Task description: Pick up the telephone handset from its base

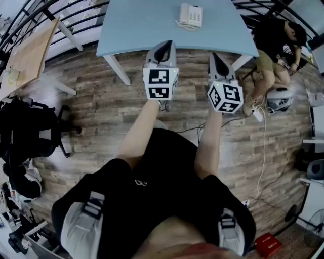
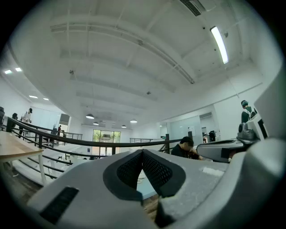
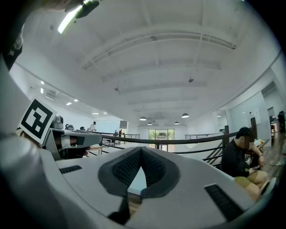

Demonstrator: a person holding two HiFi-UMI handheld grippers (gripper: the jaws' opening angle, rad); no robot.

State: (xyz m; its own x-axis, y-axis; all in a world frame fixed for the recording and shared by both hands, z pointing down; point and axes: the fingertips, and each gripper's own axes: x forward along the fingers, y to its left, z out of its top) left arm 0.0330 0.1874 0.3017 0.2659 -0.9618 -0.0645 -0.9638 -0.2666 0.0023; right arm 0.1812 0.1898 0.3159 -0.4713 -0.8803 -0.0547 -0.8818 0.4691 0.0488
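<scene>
A white telephone [image 1: 192, 15] stands on the far part of the light blue table [image 1: 142, 25], its handset [image 1: 183, 13] resting on the left side of the base. In the head view both grippers are held level over the wooden floor, short of the table's near edge. My left gripper [image 1: 164, 45] is shut, its black pads [image 2: 130, 170] meeting at the tips with nothing between them. My right gripper [image 1: 215, 56] is shut and empty as well, pads [image 3: 154, 170] touching. The phone shows in neither gripper view; each shows the other gripper at its side.
A person [image 1: 276, 48] sits right of the table's corner, also seen in the right gripper view [image 3: 239, 156]. A wooden table [image 1: 25, 55] and a black chair [image 1: 30, 131] stand at the left. A railing [image 2: 80, 141] runs behind the table. Cables [image 1: 263, 152] lie on the floor at right.
</scene>
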